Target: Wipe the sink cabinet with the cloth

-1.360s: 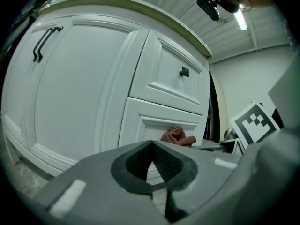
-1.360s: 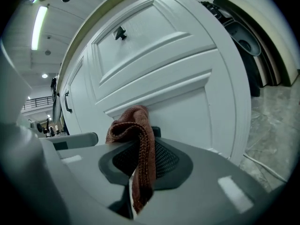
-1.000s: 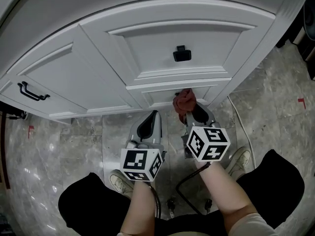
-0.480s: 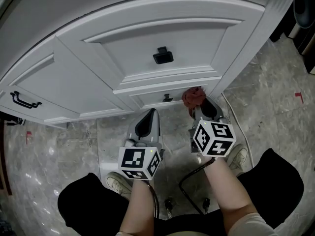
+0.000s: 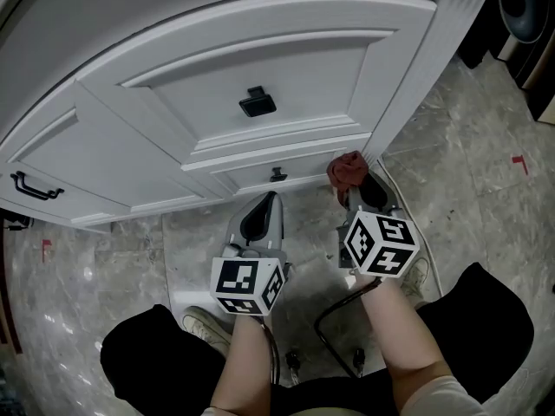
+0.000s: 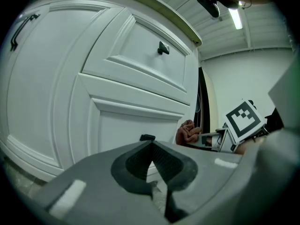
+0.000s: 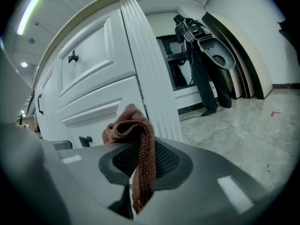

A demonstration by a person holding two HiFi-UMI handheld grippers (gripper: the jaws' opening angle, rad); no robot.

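R gripper (image 5: 354, 191) clamped on cloth (image 5: 347, 169), wad bunched past its tips so fabric, not jaws, meets sink cabinet (image 5: 286, 68) just ahead. L gripper (image 5: 260, 213) closed, empty, idle alongside: 1 tool likely suffices.

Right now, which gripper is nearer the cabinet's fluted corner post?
Right. The right gripper, shut on the cloth, is close by the corner post near its foot; the left gripper is farther left, facing the lower panel.

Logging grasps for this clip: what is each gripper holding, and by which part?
The right gripper pinches the cloth by a narrow strip, with the bunched rest sticking out past its tips. The left gripper holds nothing.
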